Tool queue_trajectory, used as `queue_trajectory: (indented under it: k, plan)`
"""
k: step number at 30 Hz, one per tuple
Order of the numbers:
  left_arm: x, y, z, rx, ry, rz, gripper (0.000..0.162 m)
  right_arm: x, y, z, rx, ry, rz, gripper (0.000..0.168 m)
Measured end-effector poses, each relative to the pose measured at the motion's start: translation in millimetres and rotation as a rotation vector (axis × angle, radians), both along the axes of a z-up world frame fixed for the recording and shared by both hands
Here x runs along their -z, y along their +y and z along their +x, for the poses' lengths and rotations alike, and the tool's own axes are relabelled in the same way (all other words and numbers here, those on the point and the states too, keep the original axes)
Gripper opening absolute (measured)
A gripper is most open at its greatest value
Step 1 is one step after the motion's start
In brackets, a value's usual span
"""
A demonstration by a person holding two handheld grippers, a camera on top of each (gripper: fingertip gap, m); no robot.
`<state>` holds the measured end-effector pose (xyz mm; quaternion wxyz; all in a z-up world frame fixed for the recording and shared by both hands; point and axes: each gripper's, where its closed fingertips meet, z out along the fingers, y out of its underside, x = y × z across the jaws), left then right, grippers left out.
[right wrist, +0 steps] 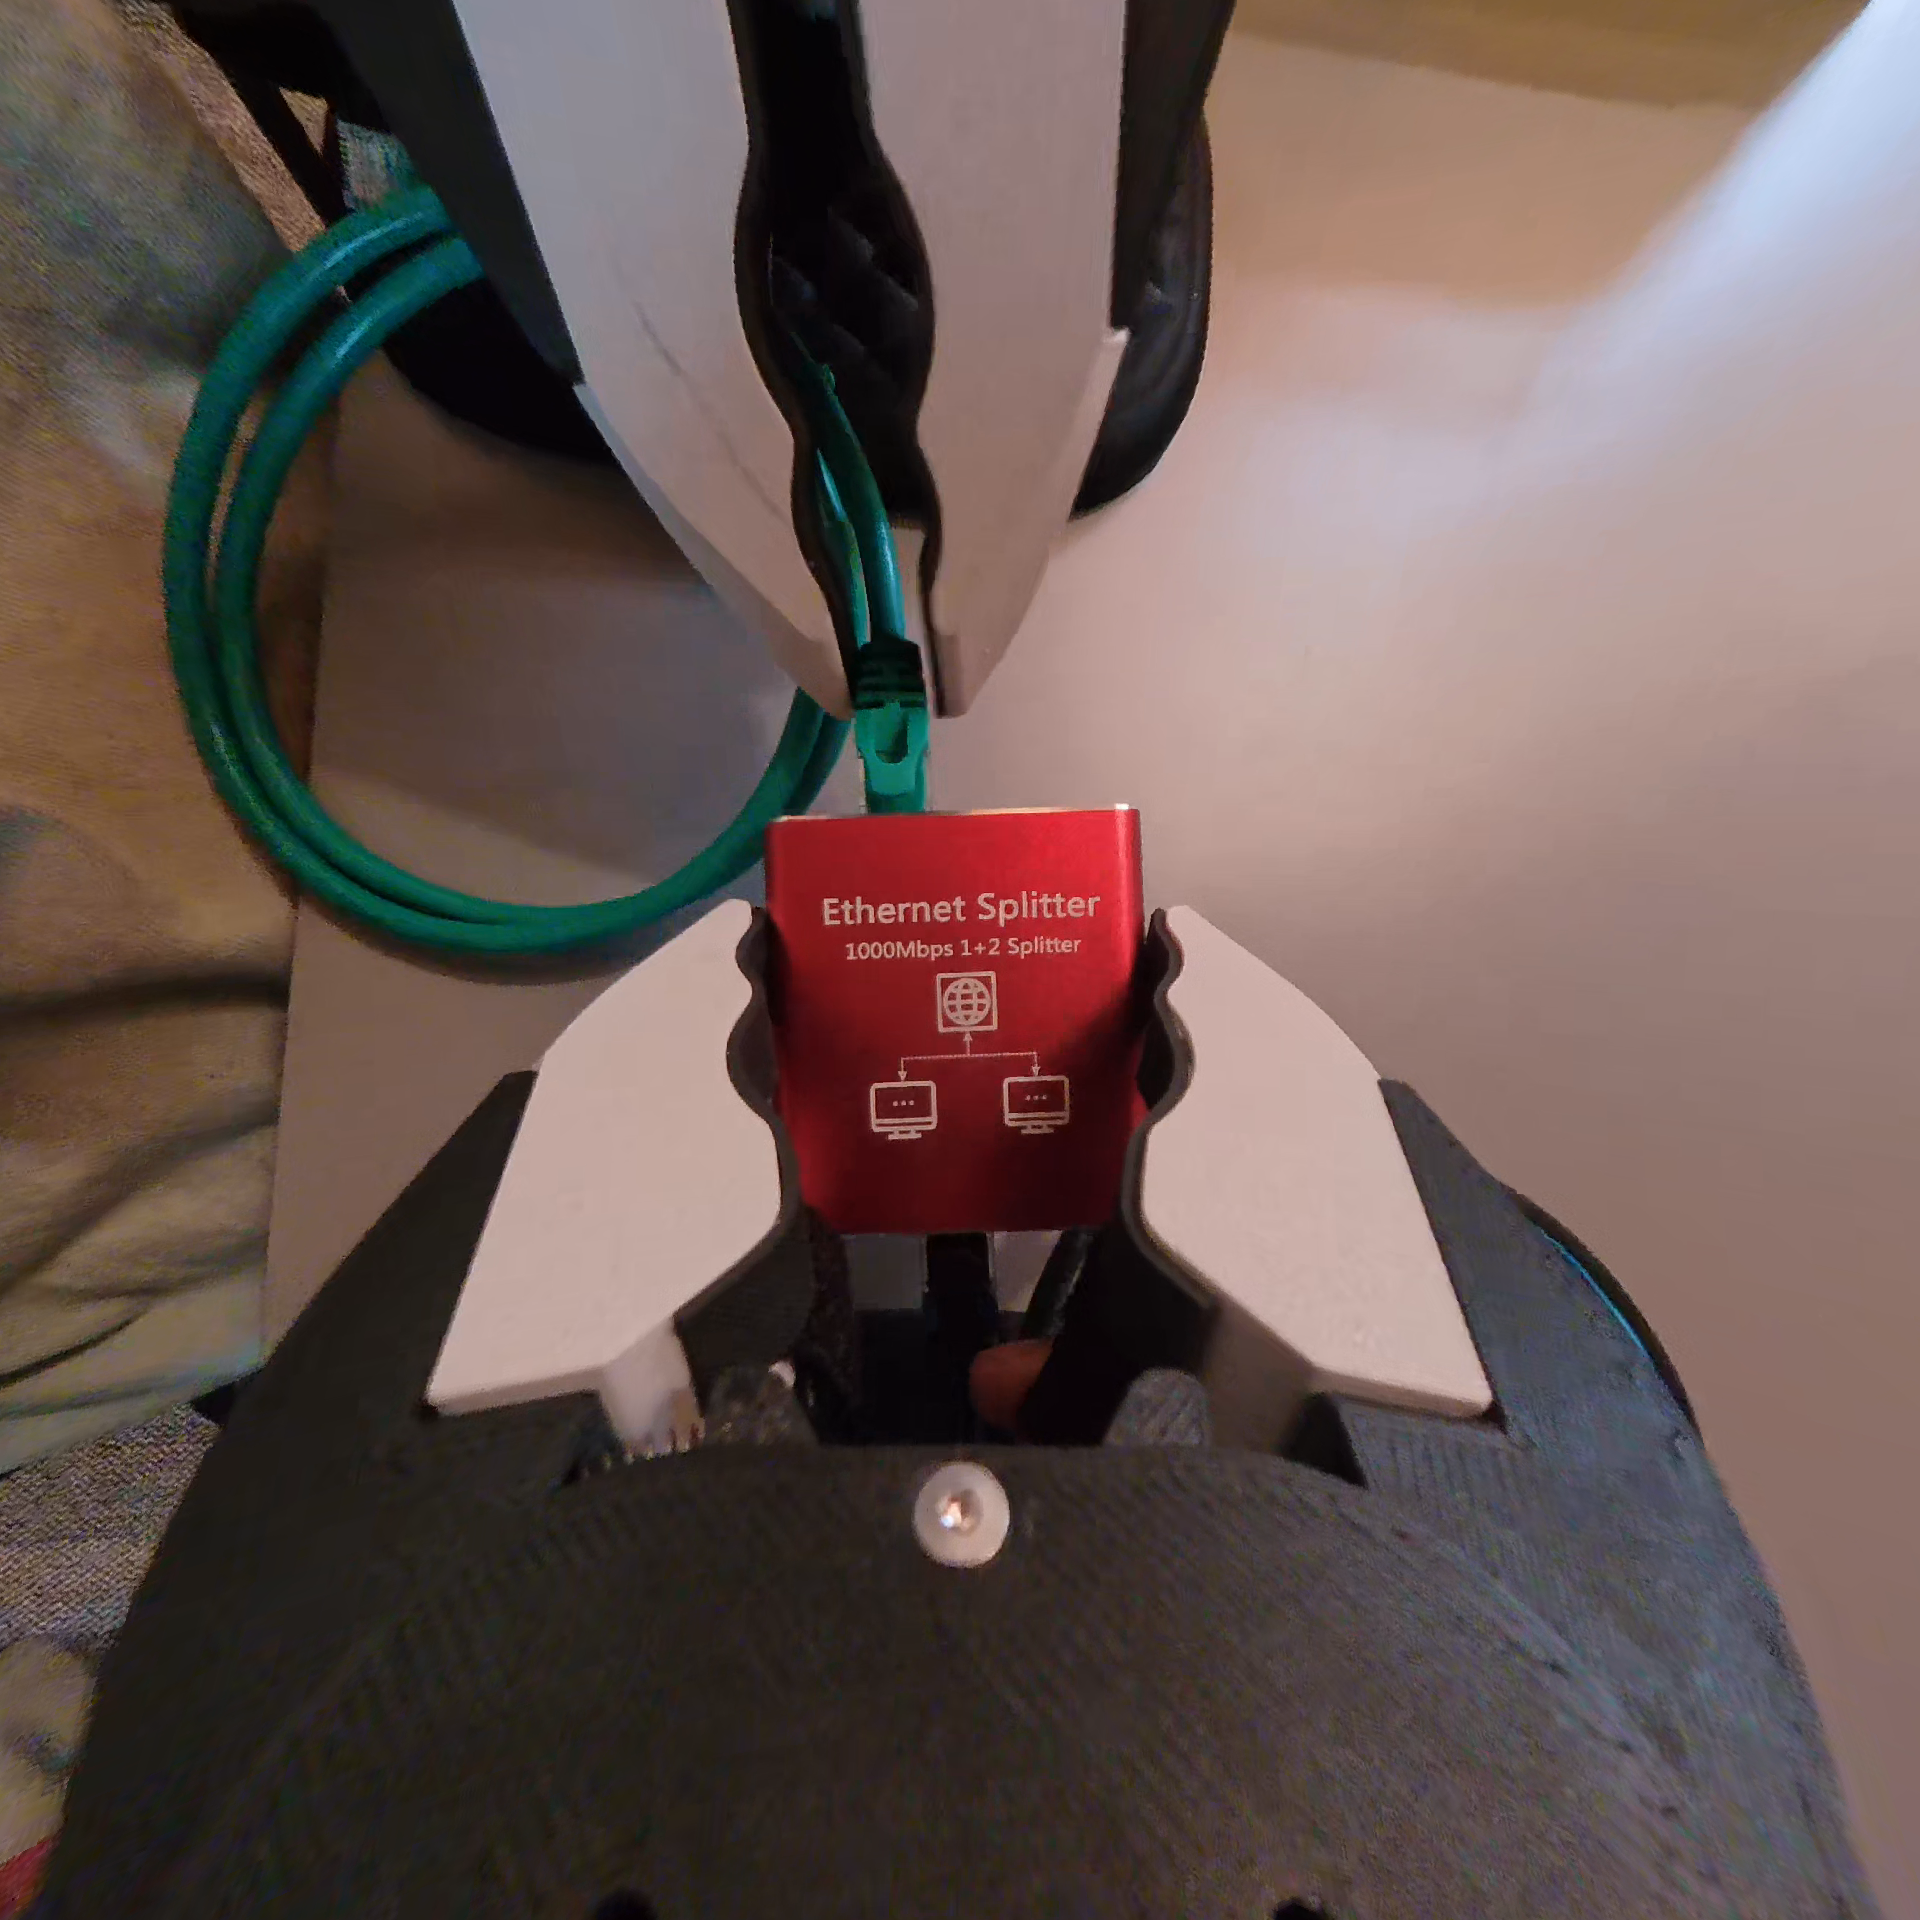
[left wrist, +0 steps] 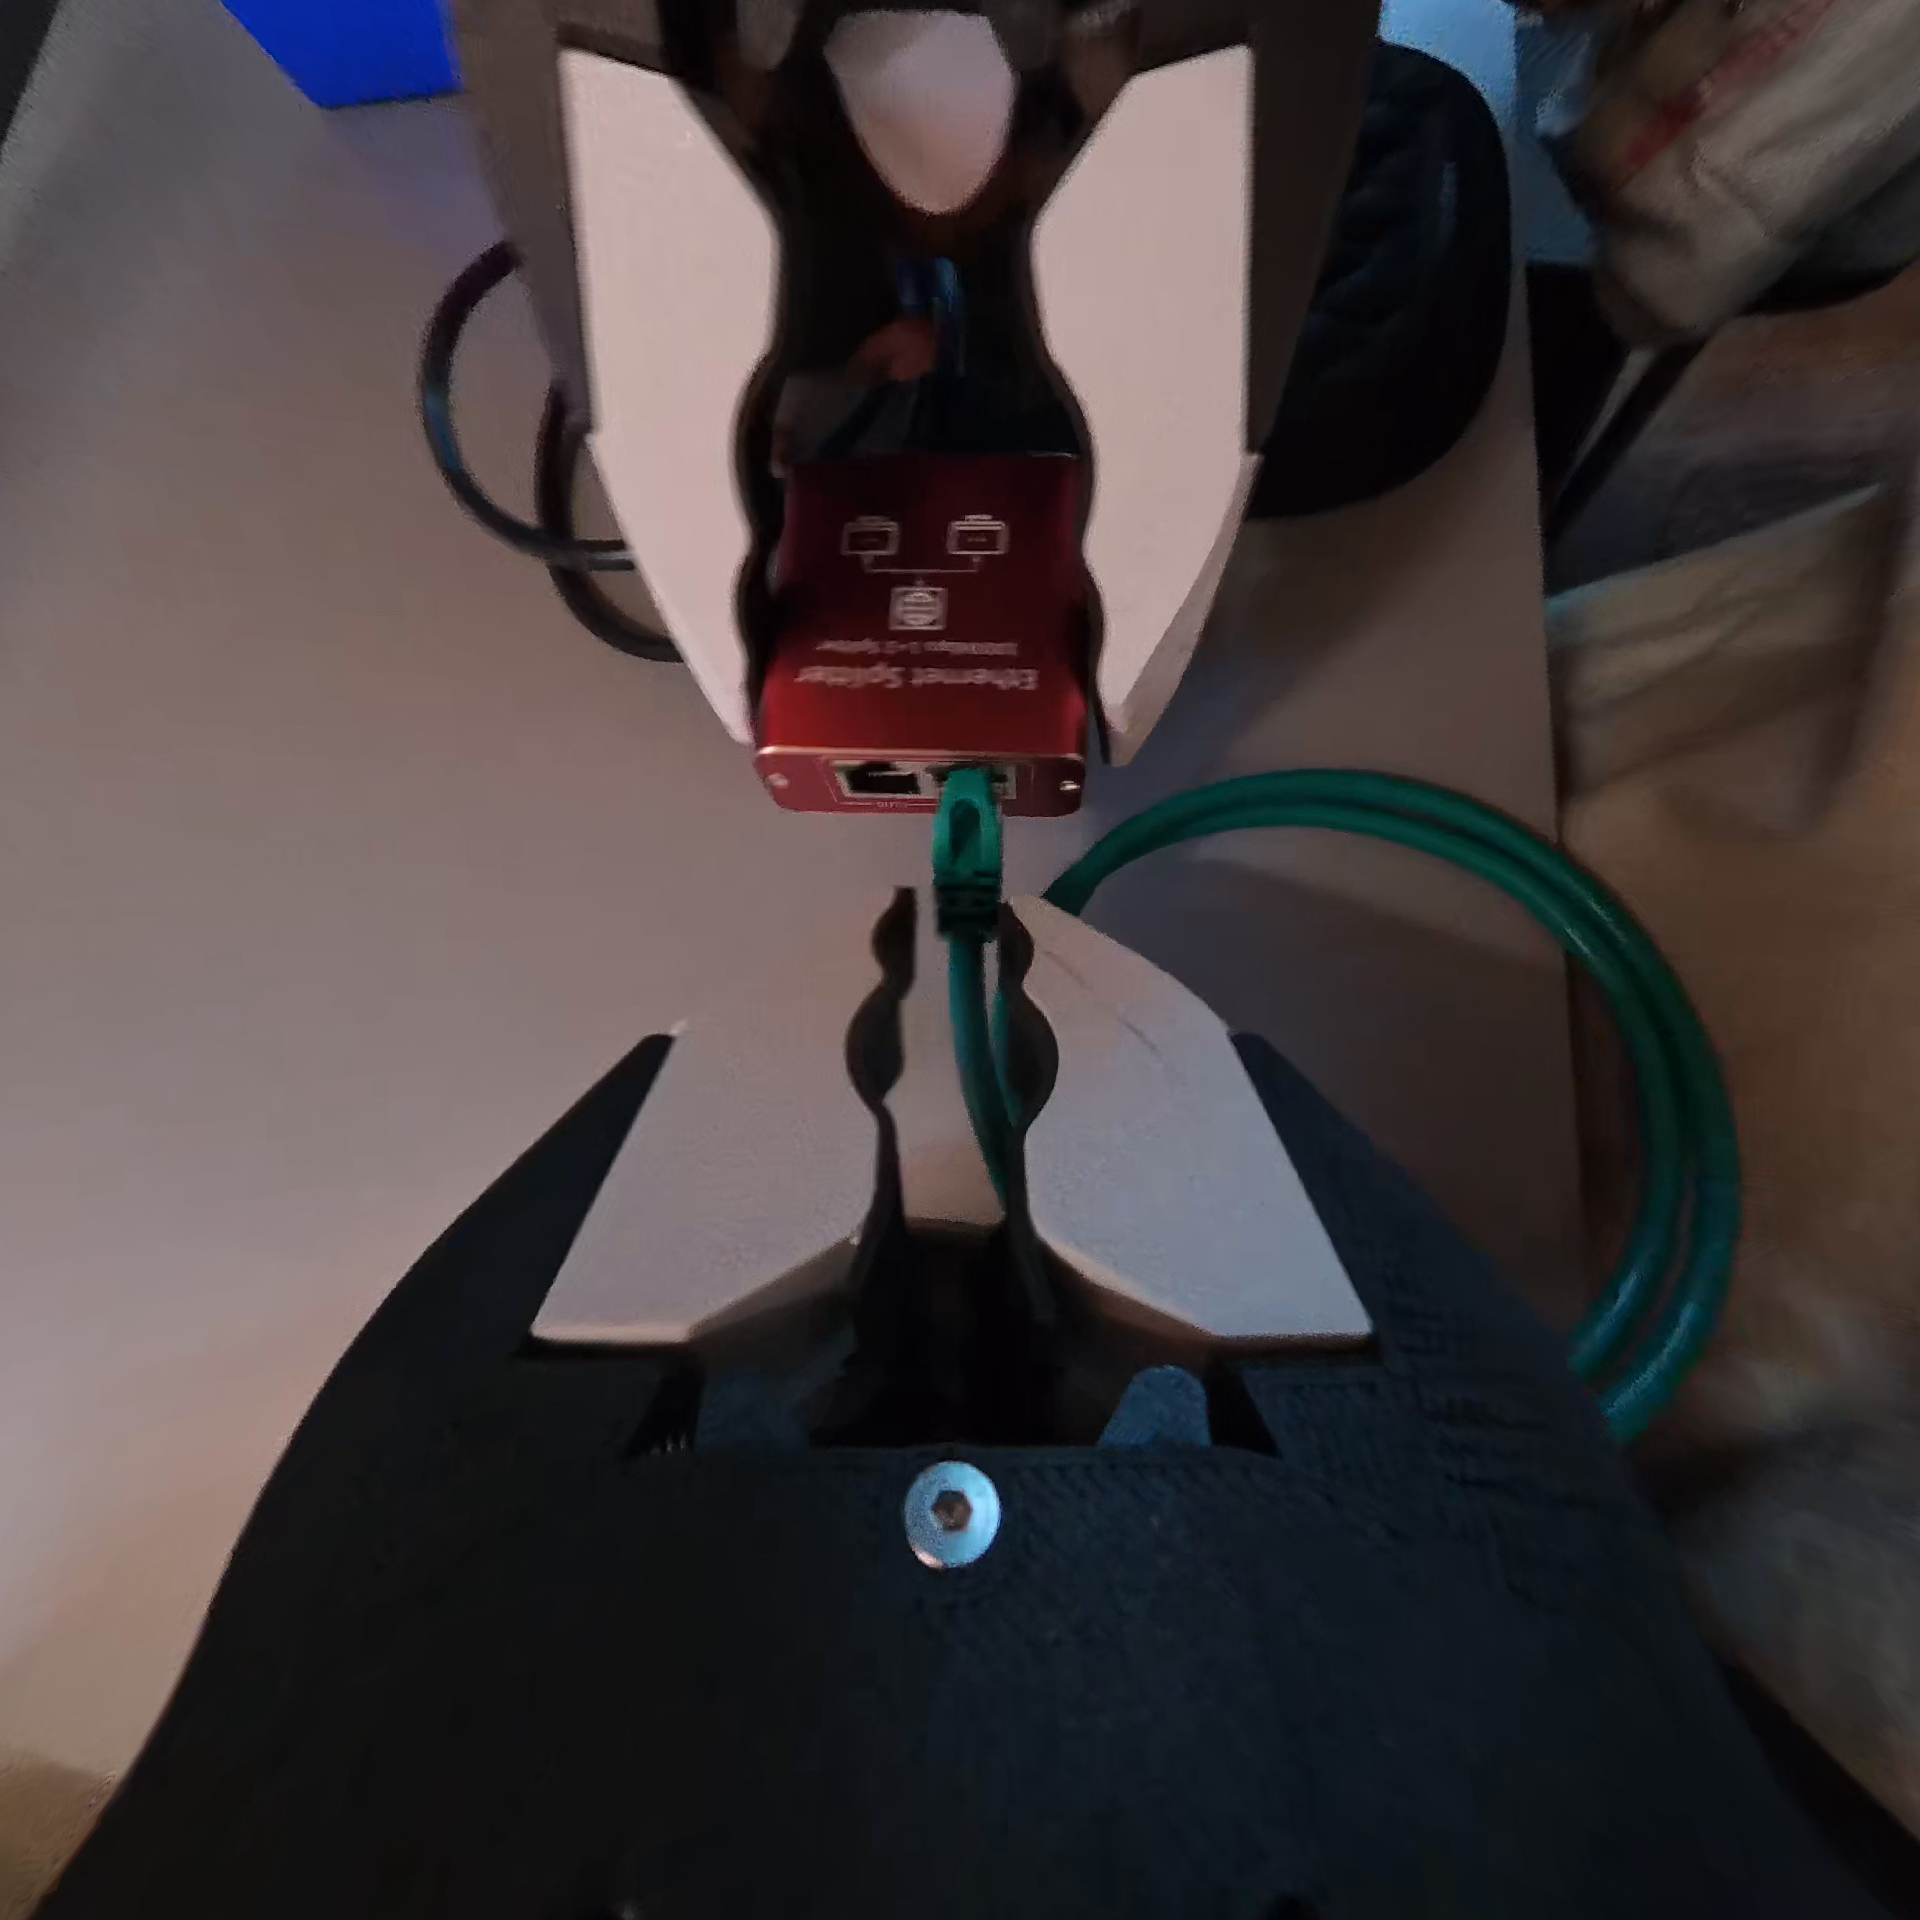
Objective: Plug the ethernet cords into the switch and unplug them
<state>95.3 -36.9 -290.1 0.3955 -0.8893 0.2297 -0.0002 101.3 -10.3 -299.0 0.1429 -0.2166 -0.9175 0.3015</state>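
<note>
A red metal ethernet switch (right wrist: 961, 1039) sits gripped by its sides in my right gripper (right wrist: 958, 925), above a pale table. It also shows in the left wrist view (left wrist: 920, 582), held by the right gripper (left wrist: 930, 732). A green ethernet cord (left wrist: 971, 1039) has its plug (left wrist: 964, 826) in the switch's right-hand port; the port beside it (left wrist: 878, 779) is empty. My left gripper (left wrist: 961, 914) is shut on the cord just behind the plug's boot, also seen in the right wrist view (right wrist: 888, 696). The cord's slack (right wrist: 260, 623) loops off to the side.
Black and blue cables (left wrist: 940, 312) leave the switch's far end, and a black cable loop (left wrist: 468, 468) lies on the table (left wrist: 260, 831). A blue object (left wrist: 364, 62) is at the far left. Crumpled fabric (right wrist: 104, 727) lies past the table edge. Left and right tips are no more than a few centimetres apart. The blue object (left wrist: 364, 62) sits 35 cm or so from the ends of my right fingers.
</note>
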Motion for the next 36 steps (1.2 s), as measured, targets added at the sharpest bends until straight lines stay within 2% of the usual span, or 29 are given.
queue_trajectory:
  k: [2,3,5,8,11,13,15,17,20,23,26,30,36]
  plan:
    - [-11.4,2.7,-9.7,-0.063,-0.016,0.071,0.041,-3.7,1.9,-0.8,0.014,0.008,-0.013,0.07]
    - [-20.2,1.3,-13.4,-0.088,-0.043,0.109,0.047,-5.2,3.9,-1.5,0.024,0.015,-0.018,0.07]
    - [-42.5,-5.4,-25.3,-0.144,-0.078,0.212,0.053,-2.9,12.1,-2.6,0.051,0.017,0.007,0.07]
    - [-77.9,-30.4,-48.9,-0.227,-0.07,0.359,0.054,3.0,18.8,-2.3,0.072,-0.012,0.01,0.07]
    - [-110.9,-84.0,-90.7,-0.387,0.051,0.41,0.053,9.5,22.8,-2.0,0.09,-0.043,0.012,0.07]
    - [-131.5,-129.8,-122.6,-0.561,0.106,0.425,0.053,13.2,24.4,-2.0,0.101,-0.061,0.011,0.07]
    - [-137.7,-177.4,-149.6,-0.743,0.145,0.387,0.053,15.2,24.6,-3.0,0.107,-0.068,0.0,0.07]
    - [-132.6,-218.8,-170.8,-0.908,0.156,0.324,0.053,17.6,25.3,-4.6,0.113,-0.067,0.0,0.07]
    - [-107.3,-261.2,-193.8,-1.094,0.118,0.182,0.053,21.2,25.5,-5.4,0.125,-0.078,-0.005,0.069]
    - [-76.7,-280.3,-213.2,-1.198,0.08,0.065,0.053,21.9,25.6,-5.2,0.13,-0.082,-0.012,0.07]
    - [-51.3,-296.6,-228.6,-1.303,0.116,-0.1,0.05,17.5,26.9,-7.2,0.138,-0.053,-0.026,0.068]
    - [-34.8,-283.6,-244.8,-1.249,0.129,-0.191,0.047,5.2,30.3,-8.7,0.15,0.009,-0.063,0.077]
    - [2.1,-276.5,-291.2,-1.254,0.1,-0.323,0.046,-17.2,28.2,-6.9,0.154,0.105,-0.163,0.073]
